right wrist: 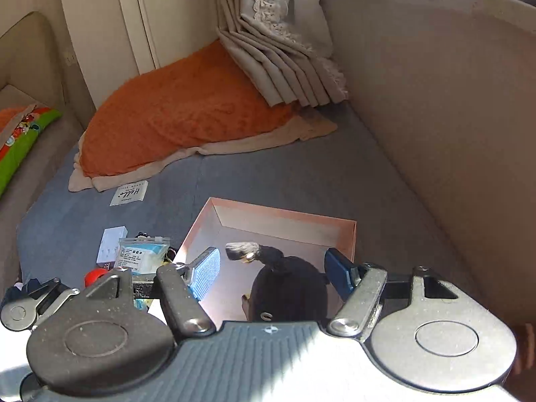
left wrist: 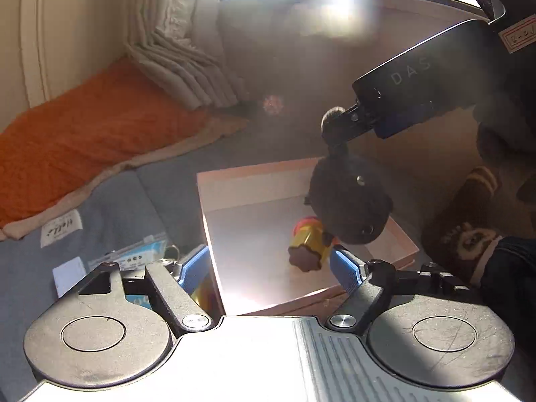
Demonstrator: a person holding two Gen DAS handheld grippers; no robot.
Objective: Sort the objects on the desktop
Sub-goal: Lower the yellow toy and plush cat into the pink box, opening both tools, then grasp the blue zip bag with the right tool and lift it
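Observation:
My left gripper point(left wrist: 269, 268) hangs open over the near edge of an open pink box point(left wrist: 254, 171), with nothing between its blue fingers point(left wrist: 194, 268). A yellow and red toy with a brown cap point(left wrist: 306, 246) lies on its side on the box floor. My right gripper point(right wrist: 273, 273) is shut on a black rounded object point(right wrist: 288, 288) with a fuzzy grey tuft point(right wrist: 241, 248). It holds that object in the air above the box point(right wrist: 284, 212). In the left wrist view the black object point(left wrist: 348, 197) dangles from the right gripper's black body point(left wrist: 418, 77) and hides part of the toy.
Left of the box on the grey-blue mat lie a blue-and-white packet point(right wrist: 142, 256), a small white box point(right wrist: 110, 244), a red ball point(right wrist: 95, 276) and a "Hello" card point(right wrist: 130, 193). An orange blanket point(right wrist: 187, 114) and curtain lie behind. A person's slippered foot point(left wrist: 469, 234) is at the right.

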